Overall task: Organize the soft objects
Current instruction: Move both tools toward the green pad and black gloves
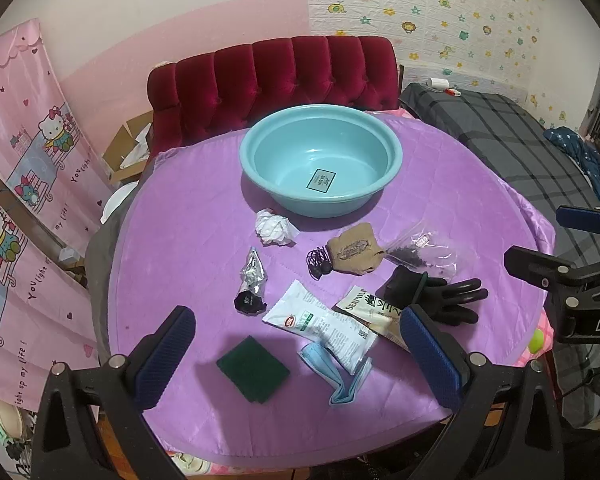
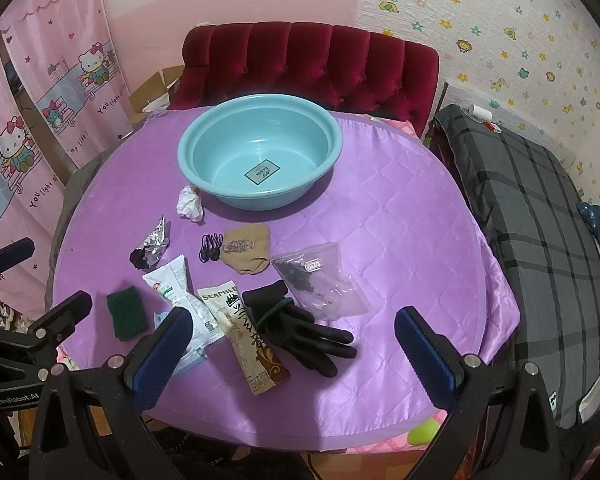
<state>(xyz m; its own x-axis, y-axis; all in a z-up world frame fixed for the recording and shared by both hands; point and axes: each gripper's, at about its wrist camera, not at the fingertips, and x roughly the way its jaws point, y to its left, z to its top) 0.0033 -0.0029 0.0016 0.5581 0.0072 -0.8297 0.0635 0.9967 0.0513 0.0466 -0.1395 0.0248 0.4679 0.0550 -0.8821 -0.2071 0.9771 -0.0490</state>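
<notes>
A light blue basin (image 1: 396, 160) (image 2: 332, 148) stands empty at the far side of a round table under a purple quilted cloth (image 1: 188, 264) (image 2: 420, 240). Soft things lie in front of it: crumpled white paper (image 1: 274, 227) (image 2: 190, 204), a tan pouch (image 1: 354, 252) (image 2: 246, 250), a black glove (image 1: 440, 294) (image 2: 304, 326), a dark green sponge (image 1: 253, 369) (image 2: 127, 312), a blue face mask (image 1: 336, 372), a white packet (image 1: 324, 324) (image 2: 176, 284). My left gripper (image 1: 300, 354) hangs open above the sponge and mask. My right gripper (image 2: 296, 354) hangs open above the glove.
A foil wrapper (image 1: 254, 276) (image 2: 154, 244), a coiled black cord (image 1: 318, 264) (image 2: 210, 250), a clear zip bag (image 1: 420, 250) (image 2: 320, 276) and a long tea sachet (image 2: 244, 340) also lie there. A red tufted chair (image 1: 276, 76) stands behind the table, a grey plaid bed (image 2: 540, 220) at right.
</notes>
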